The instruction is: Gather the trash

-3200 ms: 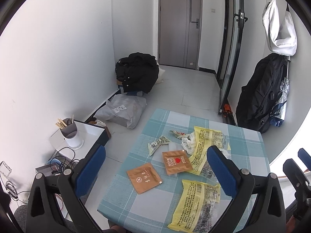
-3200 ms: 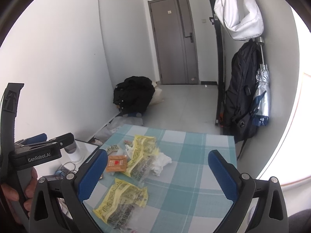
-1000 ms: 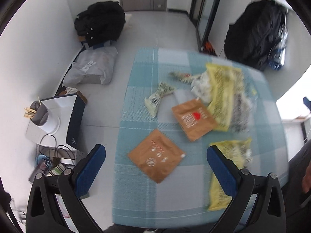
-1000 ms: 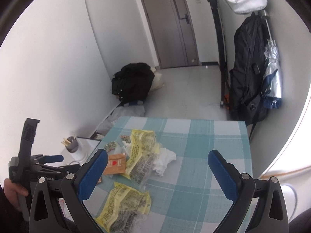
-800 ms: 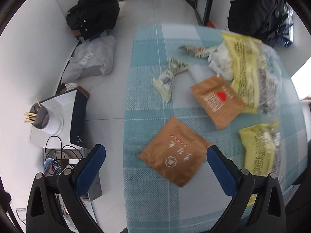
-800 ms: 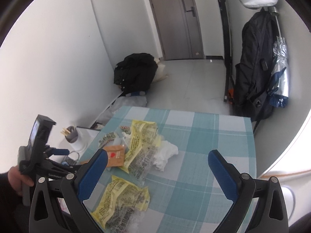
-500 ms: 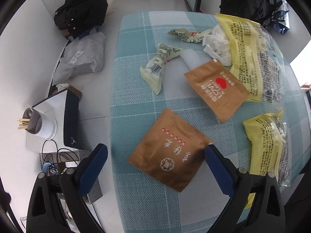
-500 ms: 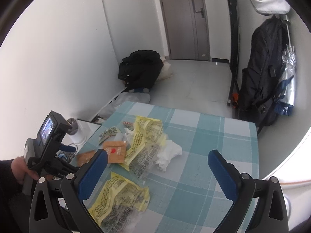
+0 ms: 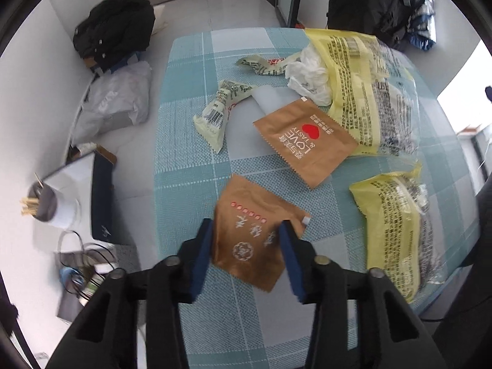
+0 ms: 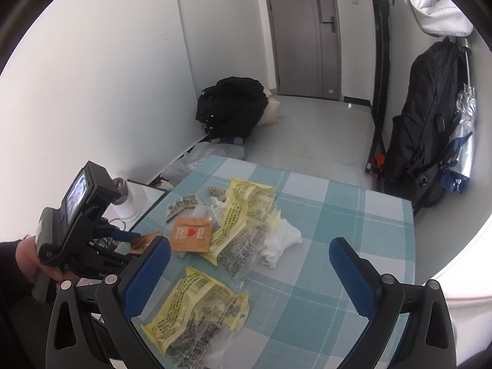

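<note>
Trash lies on a teal checked table point(image 9: 190, 141). My left gripper point(image 9: 246, 240) has its blue pads on either side of a brown packet point(image 9: 255, 233) near the table's left front edge, closing on it. A second brown packet with a red heart point(image 9: 304, 136), two yellow wrappers point(image 9: 369, 92) point(image 9: 396, 227), pale green wrappers point(image 9: 221, 110) and a white tissue point(image 9: 310, 73) lie beyond. My right gripper point(image 10: 249, 261) is open and empty above the near yellow wrapper point(image 10: 200, 310). The left gripper also shows in the right wrist view point(image 10: 135, 240).
A black bag point(image 9: 113, 27) and a grey parcel point(image 9: 113, 104) lie on the floor left of the table. A white box with a cup of sticks point(image 9: 46, 203) and cables stands at the near left. A black backpack point(image 10: 430, 123) hangs at the right wall.
My left gripper has moved down and forward to the near brown packet and its jaws have narrowed around it. The right gripper has drifted slightly and stays open.
</note>
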Demonstrator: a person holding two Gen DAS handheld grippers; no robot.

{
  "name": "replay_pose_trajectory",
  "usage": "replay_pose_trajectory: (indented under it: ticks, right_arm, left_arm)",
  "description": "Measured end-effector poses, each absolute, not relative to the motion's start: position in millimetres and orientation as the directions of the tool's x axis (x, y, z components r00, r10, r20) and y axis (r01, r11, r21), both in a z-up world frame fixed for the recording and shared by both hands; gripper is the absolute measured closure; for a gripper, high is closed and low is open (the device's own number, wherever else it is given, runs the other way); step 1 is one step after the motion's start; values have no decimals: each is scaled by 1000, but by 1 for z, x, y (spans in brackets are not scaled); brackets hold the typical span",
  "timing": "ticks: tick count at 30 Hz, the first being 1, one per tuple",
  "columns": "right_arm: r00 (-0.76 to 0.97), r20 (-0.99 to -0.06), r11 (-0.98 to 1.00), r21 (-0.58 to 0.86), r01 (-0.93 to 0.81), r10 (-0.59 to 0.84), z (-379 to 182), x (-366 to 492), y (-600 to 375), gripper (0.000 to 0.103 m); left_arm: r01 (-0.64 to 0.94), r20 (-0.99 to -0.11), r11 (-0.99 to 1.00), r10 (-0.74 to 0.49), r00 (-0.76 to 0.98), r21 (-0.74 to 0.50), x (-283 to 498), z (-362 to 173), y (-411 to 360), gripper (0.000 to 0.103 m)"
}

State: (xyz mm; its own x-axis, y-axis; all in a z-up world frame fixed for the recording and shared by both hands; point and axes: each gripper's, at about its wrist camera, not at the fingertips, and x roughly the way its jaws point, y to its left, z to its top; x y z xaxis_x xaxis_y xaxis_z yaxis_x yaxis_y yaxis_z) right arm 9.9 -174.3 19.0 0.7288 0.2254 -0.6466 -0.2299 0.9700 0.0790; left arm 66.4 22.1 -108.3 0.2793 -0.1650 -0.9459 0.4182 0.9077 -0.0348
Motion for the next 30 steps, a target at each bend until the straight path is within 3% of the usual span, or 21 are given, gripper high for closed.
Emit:
replay_pose_trajectory:
  ticks: [7,13,21,30]
  right_arm:
    - [737,-639,970,67,-233,221,21,5,-168,0]
    - [744,-635,969,31,-243,207,21,1,-162,0]
    - [738,-645,970,16,-243,196,16,-4,-161,0]
    - [714,-668,971,55,-233,209,10,-3,-164,0]
  left_arm:
    - [368,-940,926,-199,276,-88,71,-112,34,92]
    - [361,-939,930,-187,289,-74,66,-113,32,102]
    - [341,-929,936,-203,310,-91,59,-102,31,103]
    - [313,-877,921,-337,342,-231,55,-75,45,103]
